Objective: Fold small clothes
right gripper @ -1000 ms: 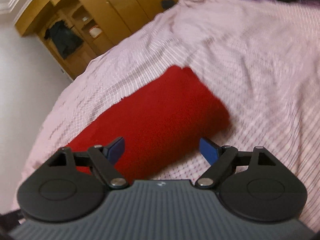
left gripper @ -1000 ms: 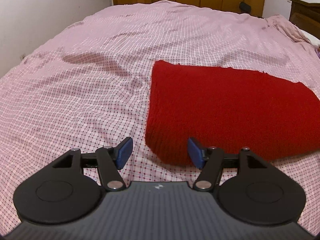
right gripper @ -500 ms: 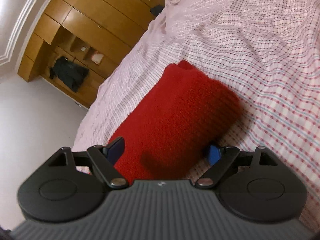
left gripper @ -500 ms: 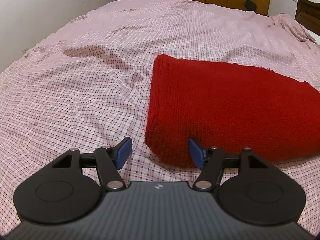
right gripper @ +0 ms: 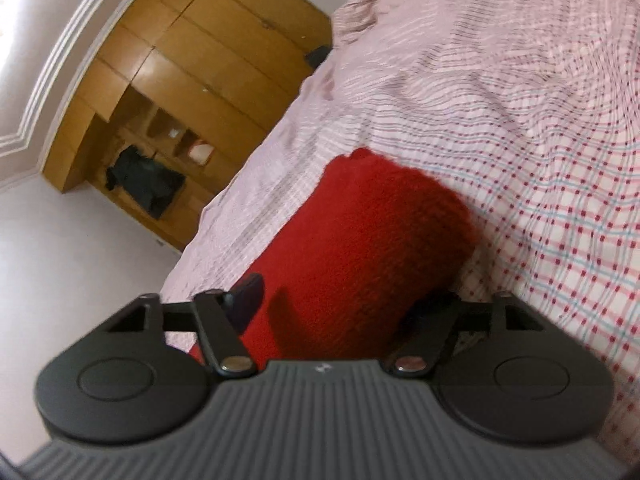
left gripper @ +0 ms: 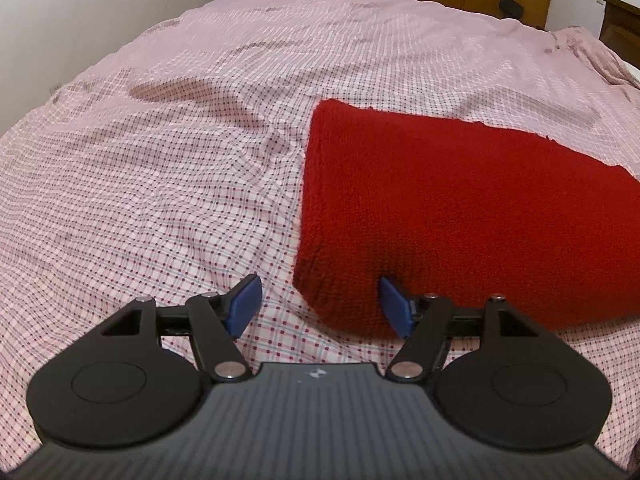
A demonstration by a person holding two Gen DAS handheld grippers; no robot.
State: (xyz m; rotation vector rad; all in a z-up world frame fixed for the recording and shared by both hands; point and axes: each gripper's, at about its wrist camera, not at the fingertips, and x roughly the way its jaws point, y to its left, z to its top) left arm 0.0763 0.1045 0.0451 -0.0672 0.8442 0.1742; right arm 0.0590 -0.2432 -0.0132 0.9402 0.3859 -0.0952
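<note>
folded red knitted garment [left gripper: 472, 216] lies flat on a bed with a pink checked dotted sheet [left gripper: 160, 184], a thick rectangular block, near edge rounded like a fold. sheet is wrinkled to the left of it, with one long crease running toward the wall.

left gripper [left gripper: 318, 304] is low over the sheet at the garment's near left corner, jaws spread wide, holding nothing. its right blue pad [left gripper: 394, 306] touches or presses into the near edge of the knit; left blue pad sits over bare sheet just beside the corner.

right gripper [right gripper: 340, 304] comes in along the length of the same red garment [right gripper: 360, 248], view tilted and a bit blurred. jaws are apart with the near end of the garment between them. left finger [right gripper: 246, 300] is above the red fabric and casts a shadow on it; right finger is mostly hidden behind the garment's edge, so contact there is unclear, probably not clamped.

background: wooden wardrobe with open shelves [right gripper: 192, 80] past the far end of the bed, a dark cloth item [right gripper: 146, 184] hanging in one shelf bay, white wall on the left.
</note>
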